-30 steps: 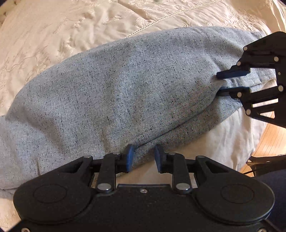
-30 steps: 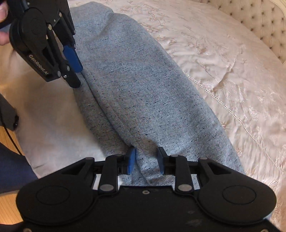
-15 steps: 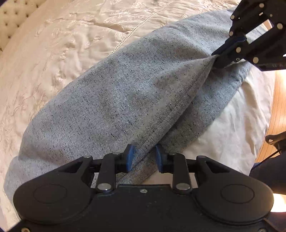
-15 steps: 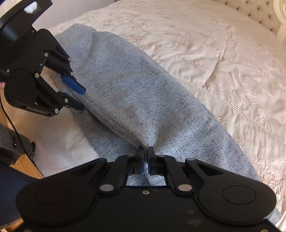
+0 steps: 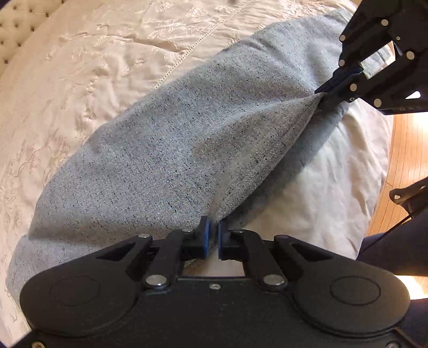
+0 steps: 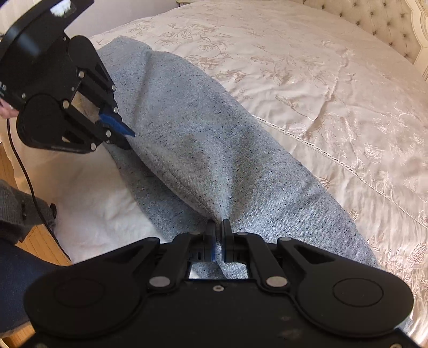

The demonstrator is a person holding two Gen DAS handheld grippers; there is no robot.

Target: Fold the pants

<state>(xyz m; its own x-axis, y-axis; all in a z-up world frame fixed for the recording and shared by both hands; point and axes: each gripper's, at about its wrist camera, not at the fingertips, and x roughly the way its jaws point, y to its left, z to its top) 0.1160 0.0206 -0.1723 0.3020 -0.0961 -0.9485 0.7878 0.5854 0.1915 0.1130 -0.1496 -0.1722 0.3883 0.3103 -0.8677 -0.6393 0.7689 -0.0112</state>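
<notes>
Grey speckled pants (image 5: pixel 165 150) lie lengthwise on a cream embroidered bedspread (image 5: pixel 80 69); they also show in the right wrist view (image 6: pixel 203 150). My left gripper (image 5: pixel 211 237) is shut on the near edge of the top layer of the pants and lifts it. It also shows in the right wrist view (image 6: pixel 125 137) at the left. My right gripper (image 6: pixel 218 235) is shut on the same edge further along, raising a ridge of cloth. It shows in the left wrist view (image 5: pixel 325 93) at the upper right.
A white sheet (image 5: pixel 329 187) covers the bed's near side under the pants. The wooden floor (image 5: pixel 406 150) lies beyond the bed edge. A tufted headboard (image 6: pixel 379 24) stands at the far end. A cable (image 6: pixel 24 171) hangs from the left gripper.
My left gripper has closed on the pants' edge. Both grippers have lifted the top layer, pulling the cloth into a taut ridge between them.
</notes>
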